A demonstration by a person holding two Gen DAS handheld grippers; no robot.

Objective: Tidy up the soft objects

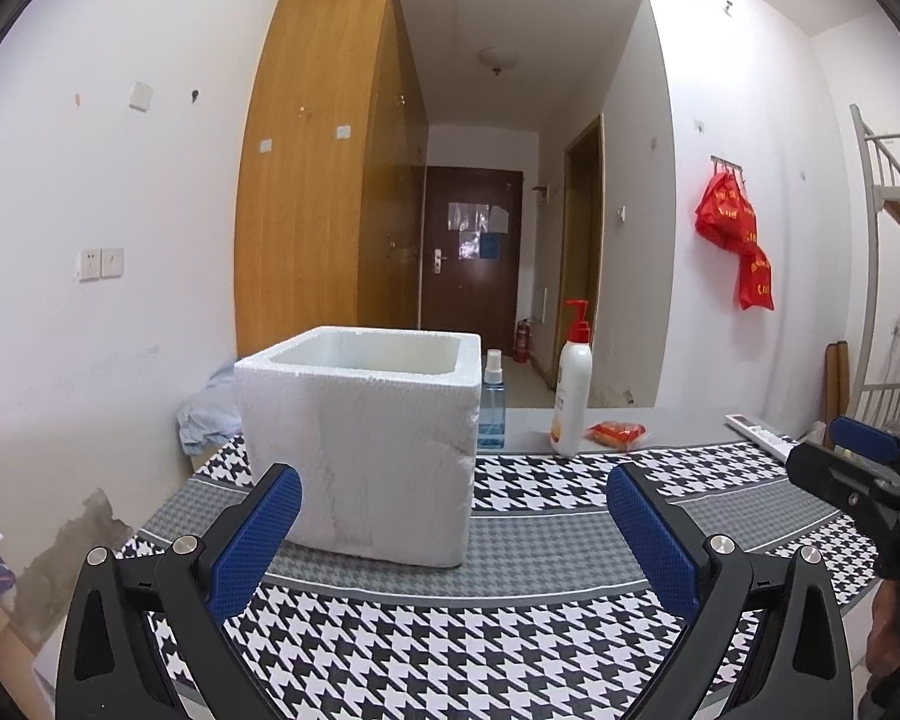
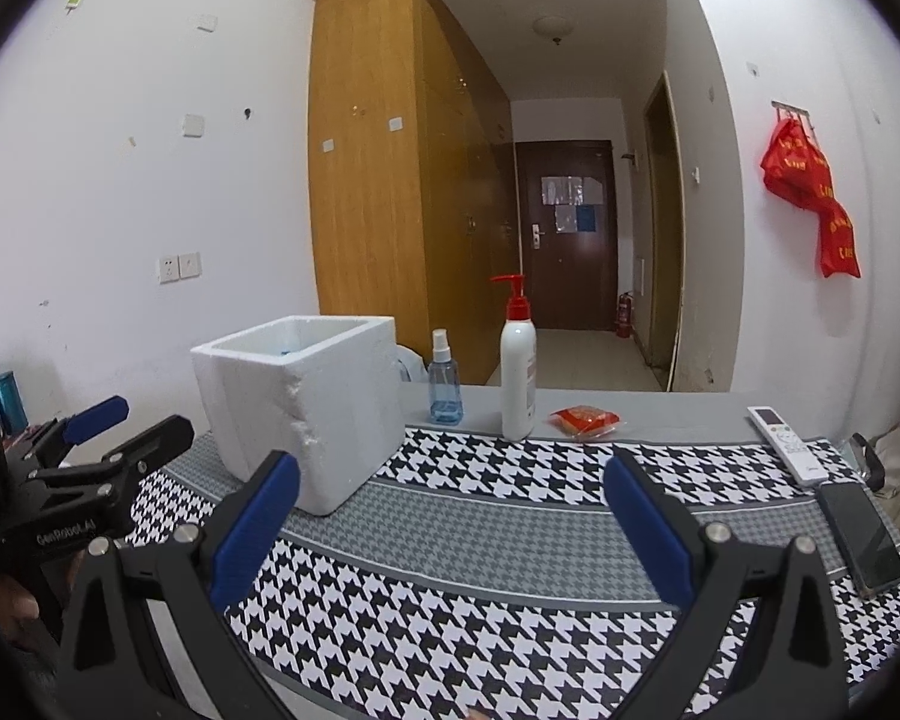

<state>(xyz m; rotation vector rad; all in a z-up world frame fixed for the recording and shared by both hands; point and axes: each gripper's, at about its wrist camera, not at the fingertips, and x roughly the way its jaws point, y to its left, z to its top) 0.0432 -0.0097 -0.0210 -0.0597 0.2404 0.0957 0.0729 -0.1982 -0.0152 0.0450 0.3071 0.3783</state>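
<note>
A white foam box (image 1: 360,444) stands open-topped on the houndstooth cloth (image 1: 480,630), just beyond my left gripper (image 1: 453,510), which is open and empty. In the right wrist view the box (image 2: 306,408) is ahead to the left of my right gripper (image 2: 453,504), also open and empty; something blue shows inside the box. A small red soft packet (image 1: 618,433) (image 2: 585,420) lies at the table's far side. A pale blue cloth (image 1: 207,420) is bunched behind the box on the left. Each gripper shows in the other's view: the right gripper (image 1: 852,456), the left gripper (image 2: 120,432).
A blue spray bottle (image 2: 444,384) and a white pump bottle (image 2: 517,372) stand behind the box. A white remote (image 2: 789,444) and a dark phone (image 2: 864,534) lie at the right edge. The table's far edge faces a hallway.
</note>
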